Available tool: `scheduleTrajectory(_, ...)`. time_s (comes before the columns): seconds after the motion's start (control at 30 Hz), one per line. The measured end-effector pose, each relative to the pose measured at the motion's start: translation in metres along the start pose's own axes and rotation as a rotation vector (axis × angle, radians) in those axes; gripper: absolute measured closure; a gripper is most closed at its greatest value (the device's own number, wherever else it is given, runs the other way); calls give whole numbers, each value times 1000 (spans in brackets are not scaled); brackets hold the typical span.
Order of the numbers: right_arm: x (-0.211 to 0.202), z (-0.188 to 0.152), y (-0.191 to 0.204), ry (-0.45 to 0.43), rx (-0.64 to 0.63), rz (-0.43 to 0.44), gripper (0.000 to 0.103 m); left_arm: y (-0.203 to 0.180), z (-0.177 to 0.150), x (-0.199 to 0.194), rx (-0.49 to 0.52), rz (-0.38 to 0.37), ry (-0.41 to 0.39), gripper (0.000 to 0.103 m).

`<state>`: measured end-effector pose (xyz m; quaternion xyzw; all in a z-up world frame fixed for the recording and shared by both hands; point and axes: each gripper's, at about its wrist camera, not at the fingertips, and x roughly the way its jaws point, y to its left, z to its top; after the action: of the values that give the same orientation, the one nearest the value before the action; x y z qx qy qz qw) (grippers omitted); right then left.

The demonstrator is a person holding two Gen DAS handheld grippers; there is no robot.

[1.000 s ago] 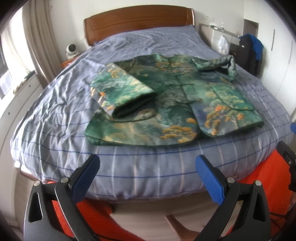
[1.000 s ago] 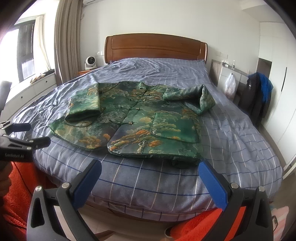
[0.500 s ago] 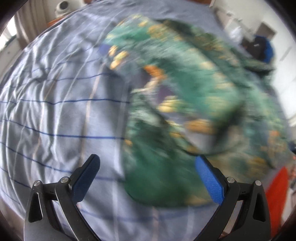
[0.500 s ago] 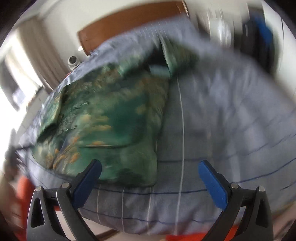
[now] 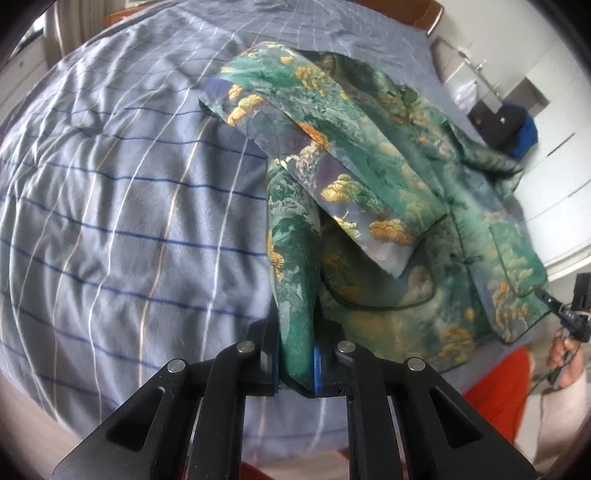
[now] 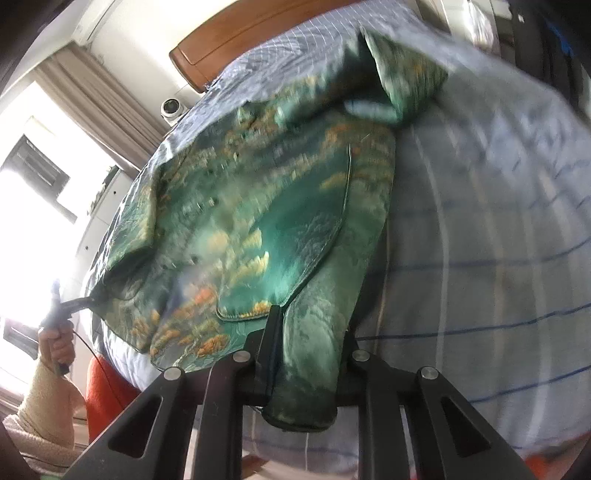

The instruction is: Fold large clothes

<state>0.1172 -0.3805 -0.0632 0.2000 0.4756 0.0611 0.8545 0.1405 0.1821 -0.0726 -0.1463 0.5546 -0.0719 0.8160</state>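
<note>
A green brocade jacket (image 5: 373,166) with orange and gold patterns lies on the blue striped bed sheet (image 5: 110,192), both sleeves folded in over the body. My left gripper (image 5: 295,365) is shut on the jacket's bottom left hem corner, which bunches up between the pads. My right gripper (image 6: 306,373) is shut on the jacket's bottom right hem corner (image 6: 314,369). The jacket (image 6: 258,206) spreads away from it toward the headboard. The right gripper also shows at the right edge of the left wrist view (image 5: 569,314).
A wooden headboard (image 6: 240,33) stands at the far end of the bed. A small white fan (image 6: 171,109) sits by the curtains (image 6: 99,99). A dark and blue garment (image 5: 513,125) hangs by white cabinets at the right. Orange clothing (image 5: 495,387) shows near the bed's edge.
Both grippers have moved in from the foot of the bed to the jacket's hem. Both have gone from open to shut on the bottom corners.
</note>
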Motion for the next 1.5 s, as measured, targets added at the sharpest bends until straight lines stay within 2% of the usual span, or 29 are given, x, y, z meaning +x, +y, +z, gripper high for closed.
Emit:
scheduleTrajectory(0.07,-14,9,0,0,-18,2,55,8,-1,3,-27,-5,14,92)
scheduleTrajectory(0.1,-18,12,-4,-10,3,7,26,10,0,8,-40,-1,22,92)
scheduleTrajectory(0.13,-20,14,-11,-26,35,24,13,16,0,13,-66,-4,31,92)
scheduleTrajectory(0.2,-21,13,-27,-43,99,67,13,23,0,18,-105,-17,46,92)
scheduleTrajectory(0.33,-26,-10,-44,-57,189,47,13,26,1,24,-107,-24,45,92)
scheduleTrajectory(0.43,-29,-33,-60,-45,231,25,13,22,4,31,-95,-3,54,92)
scheduleTrajectory(0.5,-21,-43,-79,-34,305,40,13,20,4,37,-90,15,59,92)
scheduleTrajectory(0.6,0,-46,-106,-59,439,129,14,14,1,39,-66,44,49,92)
scheduleTrajectory(0.67,19,-40,-112,-54,477,186,22,11,0,34,-57,46,36,93)
scheduleTrajectory(0.7,25,-36,-111,-51,471,194,53,10,0,32,-56,43,32,93)
scheduleTrajectory(0.73,34,-30,-103,-38,444,187,90,9,-2,26,-51,38,25,93)
scheduleTrajectory(0.8,34,-22,-87,-14,390,126,91,5,-6,14,-33,32,12,93)
scheduleTrajectory(0.9,11,-17,-58,-17,271,53,92,-1,-23,-3,-11,32,21,93)
scheduleTrajectory(1.07,-19,-20,-32,17,162,-39,92,-4,-55,-8,14,69,48,93)
scheduleTrajectory(1.23,5,-39,-41,96,179,-121,92,9,-73,19,-62,73,87,93)
scheduleTrajectory(1.37,26,-42,-49,87,197,-171,92,10,-64,34,-53,97,97,93)
scheduleTrajectory(1.47,31,-35,-44,70,173,-210,92,-3,-60,37,1,163,83,81)
scheduleTrajectory(1.5,30,-35,-42,64,158,-224,91,-9,-62,38,10,178,78,71)
